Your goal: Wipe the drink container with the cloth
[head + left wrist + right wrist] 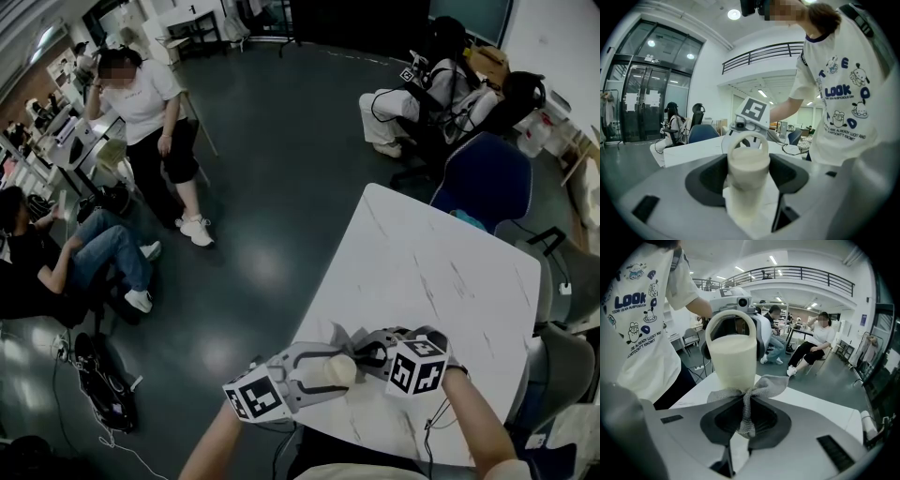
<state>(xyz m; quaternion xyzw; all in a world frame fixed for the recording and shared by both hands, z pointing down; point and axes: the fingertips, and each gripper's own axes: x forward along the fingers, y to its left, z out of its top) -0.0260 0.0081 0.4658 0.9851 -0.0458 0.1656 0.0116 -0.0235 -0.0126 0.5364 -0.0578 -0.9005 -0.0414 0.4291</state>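
Cream cylindrical drink container with a loop-handled lid (747,168) is held off the near edge of the white marbled table (422,272). It is clamped at mid-body between the jaws of the left gripper (747,180).

Grey knitted cloth (765,385) is pinched in a narrow bunch by the right gripper (746,417), jaws nearly together. Its loose folds are pressed to the container's lower wall.

Long axis is judged roughly upright, loop uppermost.

Risks:
- Cloth could be dragged out of the thin pinch.
- Smooth container could be twisted or slid in the clamp under wiping pressure.
- Container could be dropped past the table edge.
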